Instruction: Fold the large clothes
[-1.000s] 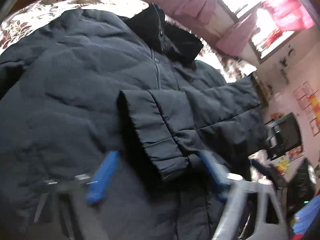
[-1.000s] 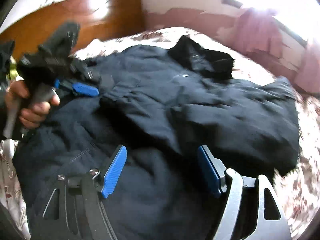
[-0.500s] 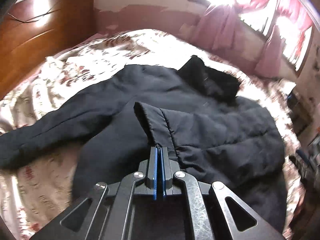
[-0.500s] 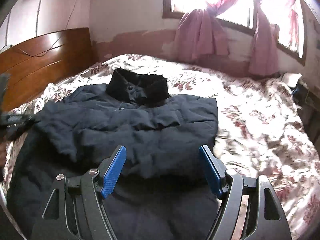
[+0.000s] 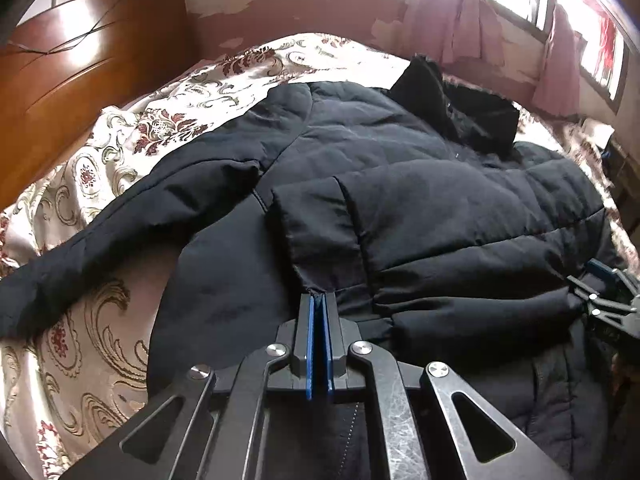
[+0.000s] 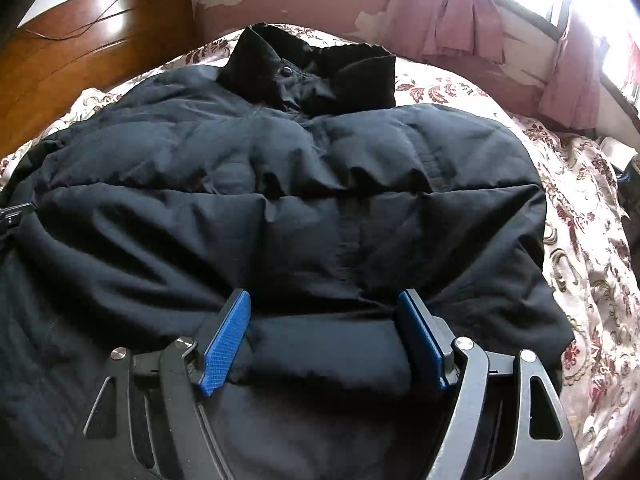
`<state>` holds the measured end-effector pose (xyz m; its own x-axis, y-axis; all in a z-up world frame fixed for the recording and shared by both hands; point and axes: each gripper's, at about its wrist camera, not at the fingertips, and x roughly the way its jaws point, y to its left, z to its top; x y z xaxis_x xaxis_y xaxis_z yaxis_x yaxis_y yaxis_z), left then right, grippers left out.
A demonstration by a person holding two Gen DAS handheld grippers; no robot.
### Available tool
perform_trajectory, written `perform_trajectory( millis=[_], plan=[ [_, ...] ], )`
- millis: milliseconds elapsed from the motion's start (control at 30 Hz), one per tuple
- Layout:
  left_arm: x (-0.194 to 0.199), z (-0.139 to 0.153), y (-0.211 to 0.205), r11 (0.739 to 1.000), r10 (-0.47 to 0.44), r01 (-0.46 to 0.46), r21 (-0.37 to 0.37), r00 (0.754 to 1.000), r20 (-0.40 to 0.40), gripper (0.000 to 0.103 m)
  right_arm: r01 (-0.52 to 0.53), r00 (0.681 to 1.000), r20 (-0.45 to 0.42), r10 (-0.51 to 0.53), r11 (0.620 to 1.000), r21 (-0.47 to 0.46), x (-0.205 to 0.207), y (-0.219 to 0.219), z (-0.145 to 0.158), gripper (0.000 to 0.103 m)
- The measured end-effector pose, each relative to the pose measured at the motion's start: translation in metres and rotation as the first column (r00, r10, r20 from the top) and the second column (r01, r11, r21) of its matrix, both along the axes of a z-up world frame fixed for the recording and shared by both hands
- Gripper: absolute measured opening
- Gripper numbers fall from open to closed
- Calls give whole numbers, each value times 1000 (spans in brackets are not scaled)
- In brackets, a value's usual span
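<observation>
A large black padded jacket (image 5: 420, 184) lies front up on the bed, collar (image 5: 460, 108) away from me. One sleeve is folded across the chest, its cuff (image 5: 316, 236) toward me. The other sleeve (image 5: 120, 224) stretches out to the left over the bedspread. My left gripper (image 5: 318, 300) is shut on the corner of the folded sleeve's cuff. In the right wrist view the jacket (image 6: 280, 184) fills the frame. My right gripper (image 6: 324, 312) is open, its blue pads (image 6: 228, 336) either side of a bulge of folded sleeve fabric low on the jacket.
A floral bedspread (image 5: 68, 344) covers the bed. A wooden headboard (image 5: 80, 60) stands at the back left. Pink curtains (image 6: 448, 12) hang at a bright window behind. The right gripper's frame (image 5: 608, 300) shows at the right edge of the left wrist view.
My left gripper has shut on the sleeve cuff and held it since. Both cameras have drawn back and lowered over the jacket. The right gripper has stayed open and come close to the jacket.
</observation>
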<state>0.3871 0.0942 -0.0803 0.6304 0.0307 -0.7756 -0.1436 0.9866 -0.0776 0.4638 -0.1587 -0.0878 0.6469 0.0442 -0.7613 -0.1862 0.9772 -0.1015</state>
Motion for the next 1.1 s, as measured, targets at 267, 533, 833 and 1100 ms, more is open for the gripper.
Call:
perform_trajectory(
  millis=[267,533,833,1100],
  plan=[
    [-35,19,50,956,157,-126,-264,983,99,97,28,998,63,-26,999,-26,-21,14,41,76],
    [-78,13,156,809,404,-367,-460,914,-19,102,-96,986,142,86,993,65,-28,80,81,88],
    [-152,-37,303,410,776,-688,-599,608,-168,102,-43,994,100,38,998,51,-12,126,51,88],
    [-129,-56,328,433,767,-721,-541,609,-199,91,-6,999,42,5,1000,30,-6,128,15,90]
  ],
)
